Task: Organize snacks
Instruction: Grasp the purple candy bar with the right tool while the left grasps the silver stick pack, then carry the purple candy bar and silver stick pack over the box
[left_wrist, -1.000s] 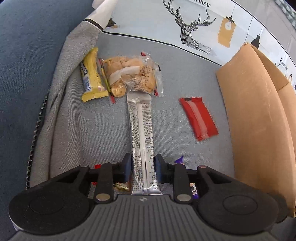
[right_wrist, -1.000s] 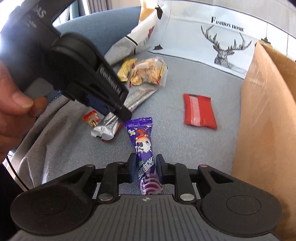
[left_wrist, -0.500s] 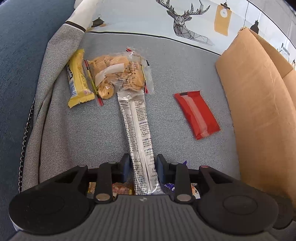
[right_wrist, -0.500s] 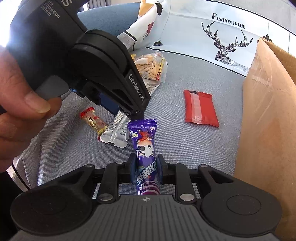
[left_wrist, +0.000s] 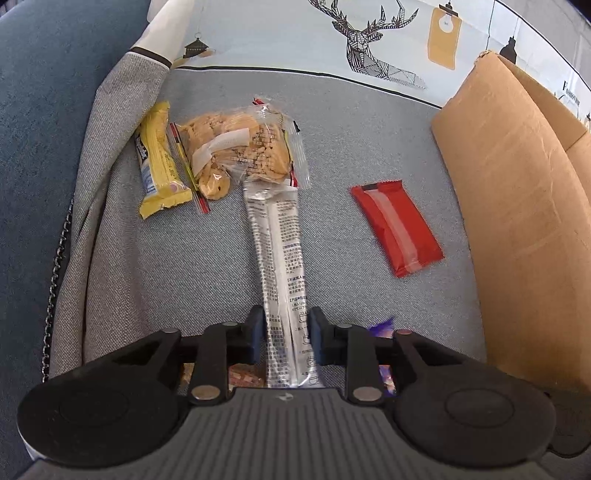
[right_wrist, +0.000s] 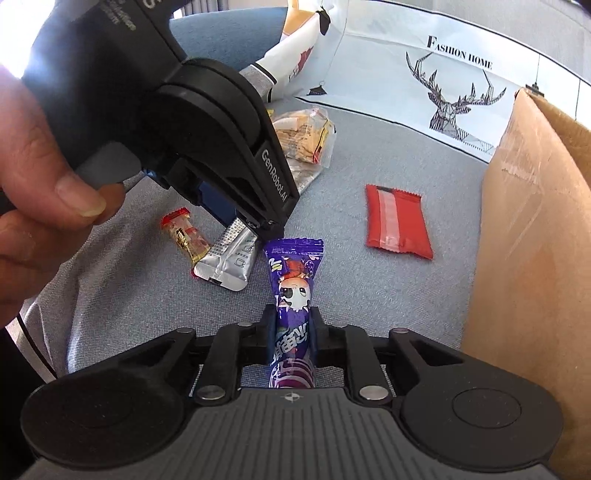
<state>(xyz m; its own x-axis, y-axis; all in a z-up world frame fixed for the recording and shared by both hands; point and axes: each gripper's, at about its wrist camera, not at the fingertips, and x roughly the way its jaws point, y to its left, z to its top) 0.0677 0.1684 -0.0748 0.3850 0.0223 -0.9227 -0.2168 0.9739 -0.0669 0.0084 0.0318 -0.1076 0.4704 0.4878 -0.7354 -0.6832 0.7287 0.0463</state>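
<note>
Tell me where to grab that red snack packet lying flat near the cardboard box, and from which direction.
Take the red packet across its narrow width near the middle, coming straight down from above. It lies flat on the grey cushion, apart from the other snacks, so both long edges are open. The cardboard box stands close on its right, so keep the hand-held gripper's fingers over the packet, not sweeping in from that side.

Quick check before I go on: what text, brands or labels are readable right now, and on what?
"FASHION HOME": white deer-print cloth.
"GenRobot.AI": side of the left tool.
Silver sachet: fine print, too small to read.
Purple snack pack: large characters, distorted, unreadable.
Yellow bar wrapper: lettering blurred.
</note>
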